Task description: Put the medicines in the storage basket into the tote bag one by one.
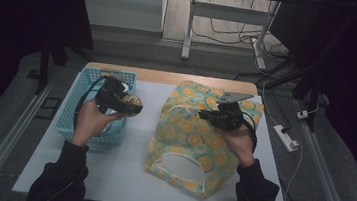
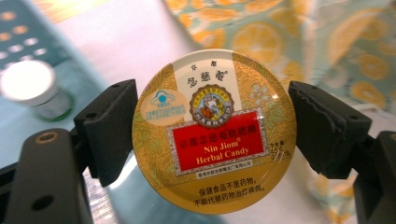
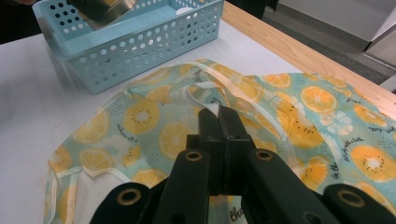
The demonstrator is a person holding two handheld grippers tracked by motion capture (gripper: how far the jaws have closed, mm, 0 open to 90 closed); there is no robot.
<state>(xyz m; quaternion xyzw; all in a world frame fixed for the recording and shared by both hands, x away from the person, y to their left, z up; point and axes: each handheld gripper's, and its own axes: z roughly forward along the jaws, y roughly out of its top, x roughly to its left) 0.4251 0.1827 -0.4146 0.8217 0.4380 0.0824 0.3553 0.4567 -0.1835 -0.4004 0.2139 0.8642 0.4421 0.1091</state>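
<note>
The left tool (image 2: 212, 135) clamps a candy tin (image 2: 214, 131), its label readable up close; the right tool (image 3: 219, 123), jaws together, pinches the fruit-print bag (image 3: 299, 116).

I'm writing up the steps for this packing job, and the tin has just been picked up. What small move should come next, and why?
Probably carry the candy tin toward the bag. The left tongs are shut on the tin's edges above the blue basket, and the right tongs pinch the bag's white handle strap, seemingly lifting it. Whether the mouth is open enough, I cannot tell.
</note>
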